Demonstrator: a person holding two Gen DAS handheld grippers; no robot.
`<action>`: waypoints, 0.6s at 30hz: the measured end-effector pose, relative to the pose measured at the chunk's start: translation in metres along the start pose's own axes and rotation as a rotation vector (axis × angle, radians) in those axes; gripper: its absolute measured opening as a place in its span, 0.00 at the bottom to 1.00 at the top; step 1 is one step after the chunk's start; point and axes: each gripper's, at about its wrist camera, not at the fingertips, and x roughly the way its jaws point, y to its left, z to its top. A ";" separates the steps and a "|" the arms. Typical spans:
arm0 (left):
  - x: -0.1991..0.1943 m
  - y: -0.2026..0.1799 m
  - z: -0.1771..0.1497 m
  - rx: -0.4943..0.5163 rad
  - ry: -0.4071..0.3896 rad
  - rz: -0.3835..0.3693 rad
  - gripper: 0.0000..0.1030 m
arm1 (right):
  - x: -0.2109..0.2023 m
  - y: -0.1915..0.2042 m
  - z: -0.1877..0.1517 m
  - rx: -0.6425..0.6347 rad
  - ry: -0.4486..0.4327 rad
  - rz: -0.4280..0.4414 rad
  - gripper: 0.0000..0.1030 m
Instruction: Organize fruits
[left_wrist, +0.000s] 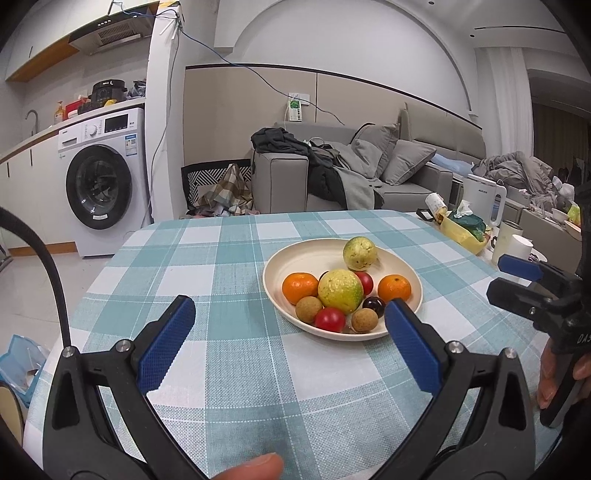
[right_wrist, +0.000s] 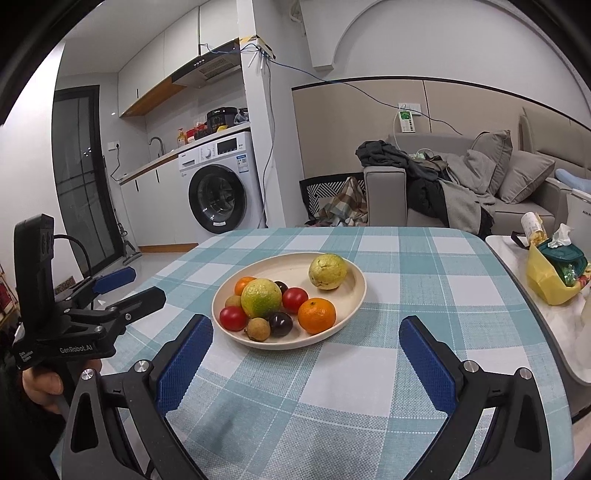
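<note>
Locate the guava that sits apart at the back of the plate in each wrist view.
Left wrist view: guava at the plate's far rim, right of centre, behind the fruit pile.
Right wrist view: same guava at the far right of the plate.
Shared landmark: the washing machine behind the table.

A teal-and-white checked woven tablecloth (right_wrist: 369, 369) covers the tabletop. A cream round plate (right_wrist: 288, 264) holds the fruit: two yellow-green bumpy guavas (right_wrist: 261, 298) (right_wrist: 328, 271), two bright orange mandarins (right_wrist: 317, 315) (left_wrist: 300, 288), two glossy red tomatoes (right_wrist: 233, 318) (right_wrist: 295, 300), tan-brown longans (right_wrist: 258, 329), and a dark purple plum (right_wrist: 280, 323). Each black plastic gripper, left (left_wrist: 290, 318) and right (right_wrist: 306, 339), carries textured royal-blue finger pads (right_wrist: 183, 363). Near the right edge sits a yellow bag (right_wrist: 550, 284).
</note>
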 end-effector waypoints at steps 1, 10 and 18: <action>-0.001 0.000 0.000 -0.002 -0.004 -0.001 0.99 | -0.001 0.000 0.000 0.000 -0.003 0.000 1.00; 0.000 0.002 0.001 -0.014 -0.008 -0.009 0.99 | -0.004 0.007 -0.001 -0.034 -0.020 -0.005 1.00; 0.001 0.002 0.001 -0.012 -0.006 -0.006 0.99 | -0.002 0.007 -0.001 -0.033 -0.014 -0.004 1.00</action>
